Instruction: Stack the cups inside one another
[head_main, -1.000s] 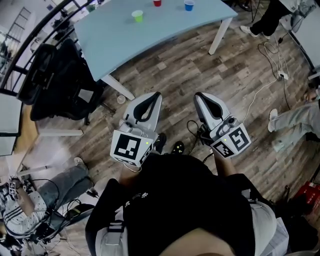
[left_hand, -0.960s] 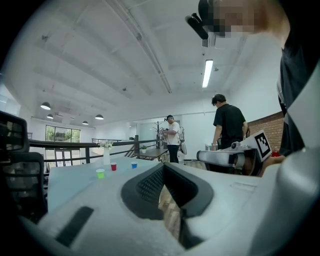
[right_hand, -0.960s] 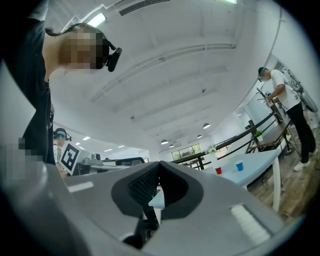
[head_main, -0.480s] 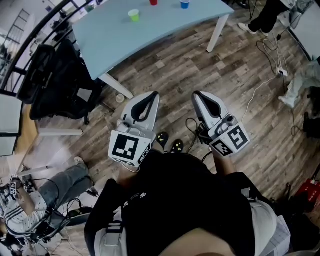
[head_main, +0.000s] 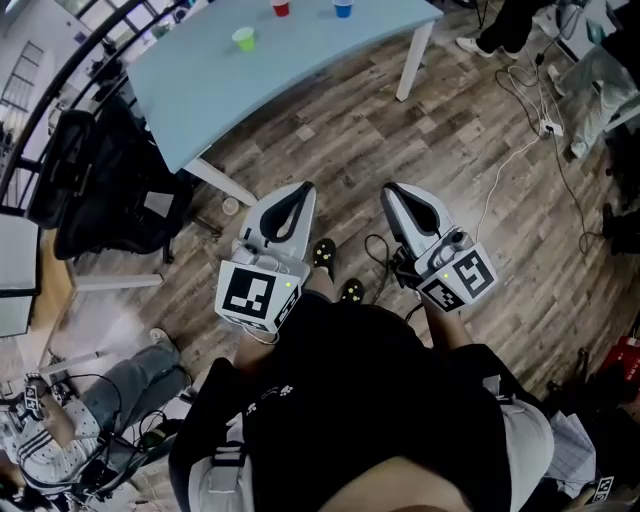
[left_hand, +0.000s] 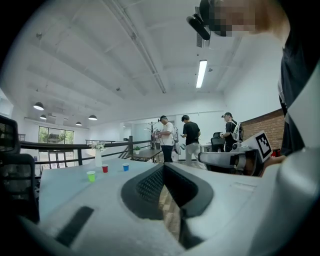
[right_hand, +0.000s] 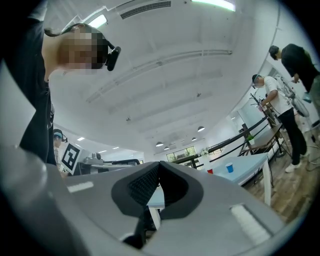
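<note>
Three small cups stand on the light blue table (head_main: 300, 60) far ahead: a green cup (head_main: 243, 39), a red cup (head_main: 281, 8) and a blue cup (head_main: 343, 9). They stand apart from one another. The left gripper view shows the green cup (left_hand: 90, 175), the red cup (left_hand: 105, 169) and the blue cup (left_hand: 125, 167) in a row. My left gripper (head_main: 304, 189) and right gripper (head_main: 391, 190) are held side by side over the wooden floor, well short of the table. Both are shut with nothing in them, their tips meeting (left_hand: 163, 166) (right_hand: 159, 164).
A black office chair (head_main: 100, 170) stands at the table's left end, and a white table leg (head_main: 410, 60) at its right. Cables (head_main: 520, 150) trail over the floor at the right. A person sits on the floor at lower left (head_main: 90, 400). Several people (left_hand: 167, 139) stand beyond the table.
The table and cups have slid toward the upper left of the head view. Both grippers have shifted slightly forward over the floor, still shut. The legs at the right edge have left view.
</note>
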